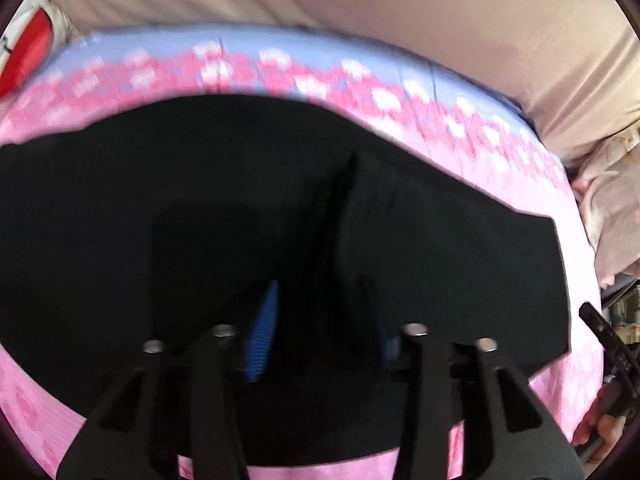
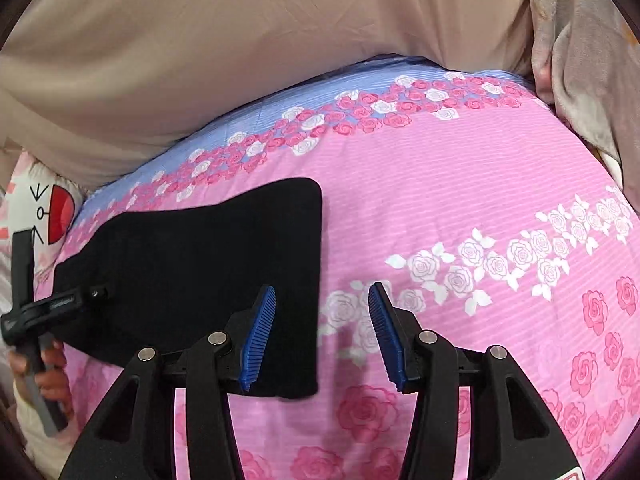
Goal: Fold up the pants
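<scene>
Lying flat on pink rose-printed bedspread [image 2: 460, 200], folded black fabric pants [image 2: 192, 272]. Spread apart and grasping nothing, blue-padded right gripper [image 2: 322, 336], hovering over the pants' right edge. Pressed low over the black cloth, left gripper [image 1: 320, 340]; one blue pad [image 1: 264, 332] showing, the other mostly hidden, so released or clenched cannot be told. Beyond the bedspread, beige draped sheet [image 2: 200, 40].

Pink rose-print bedspread [image 2: 460, 184], beige sheet [image 2: 200, 40] behind, cartoon pillow [image 2: 44, 208]
</scene>
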Available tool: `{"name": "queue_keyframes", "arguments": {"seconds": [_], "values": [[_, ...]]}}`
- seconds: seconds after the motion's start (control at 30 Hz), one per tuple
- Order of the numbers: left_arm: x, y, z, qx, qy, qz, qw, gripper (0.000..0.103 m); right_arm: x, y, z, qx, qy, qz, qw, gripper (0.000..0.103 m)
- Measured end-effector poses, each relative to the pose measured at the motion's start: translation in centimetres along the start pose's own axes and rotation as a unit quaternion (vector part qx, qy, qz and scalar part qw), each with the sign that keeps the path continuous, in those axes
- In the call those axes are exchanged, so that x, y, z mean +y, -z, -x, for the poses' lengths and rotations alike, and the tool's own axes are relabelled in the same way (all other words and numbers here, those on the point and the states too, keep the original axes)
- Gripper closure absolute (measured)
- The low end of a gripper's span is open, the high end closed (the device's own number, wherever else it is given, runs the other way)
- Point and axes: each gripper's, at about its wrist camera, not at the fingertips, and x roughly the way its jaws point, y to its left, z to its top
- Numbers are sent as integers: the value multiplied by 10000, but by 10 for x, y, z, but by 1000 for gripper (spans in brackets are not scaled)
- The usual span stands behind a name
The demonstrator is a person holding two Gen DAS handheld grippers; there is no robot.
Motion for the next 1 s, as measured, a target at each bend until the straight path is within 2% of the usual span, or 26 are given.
{"name": "queue_keyframes", "arguments": {"seconds": [0.1, 0.2, 0.27, 0.33, 0.37, 0.4, 0.47, 0.5, 0.57, 0.63, 0.7, 0.77, 0.83, 0.87, 0.93, 0.97, 1.0], "values": [[6, -1, 24, -168, 272, 114, 9994, 89, 2, -6, -5, -45, -214, 97, 9997, 55], [16, 5, 6, 51, -92, 205, 9997, 88, 8, -12, -17, -60, -304, 243, 9992, 55], [15, 14, 7, -81, -76, 208, 9997, 86, 13, -17, -23, -111, -234, 205, 9995, 56], [8, 16, 11, -136, -231, 73, 9996, 86, 30, -21, -15, -369, -551, 372, 9971, 59], [5, 17, 9, -141, -329, 15, 9994, 83, 40, -22, -14, -420, -612, 542, 9958, 64], [5, 18, 11, -160, -393, -9, 9991, 82, 50, -22, -20, -380, -566, 747, 9949, 78], [1, 21, 13, -247, -577, -92, 9980, 68, 63, -20, -54, 116, -86, 1221, 9924, 93], [1, 22, 15, -268, -600, -116, 9978, 64, 64, -19, -68, 233, 176, 1292, 9912, 94], [5, 23, 23, -348, -612, -116, 9974, 54, 70, -24, -55, 133, 75, 1165, 9931, 96], [18, 26, 40, -547, -546, 0, 9970, 42, 81, -28, -34, -246, -216, 1235, 9918, 96], [38, 24, 57, -783, -523, 180, 9954, 37, 86, -33, -44, -186, -105, 1343, 9907, 96], [64, 25, 78, -1044, -659, 453, 9913, 32, 79, -35, -82, 356, 181, 1363, 9899, 98], [96, 28, 97, -1189, -998, 824, 9844, 19, 75, -37, -82, 317, 75, 936, 9951, 94], [126, 33, 112, -1308, -1255, 1174, 9764, 17, 79, -38, -75, 324, 7, 908, 9953, 88], [166, 41, 129, -1407, -1542, 1630, 9643, 16, 107, -38, -58, 122, -447, 1144, 9924, 88], [186, 46, 135, -1423, -1675, 1840, 9580, 15, 125, -36, -55, 154, -635, 1317, 9891, 87], [211, 50, 139, -1389, -1819, 2117, 9502, 15, 151, -31, -56, 282, -894, 1572, 9831, 81]]}}
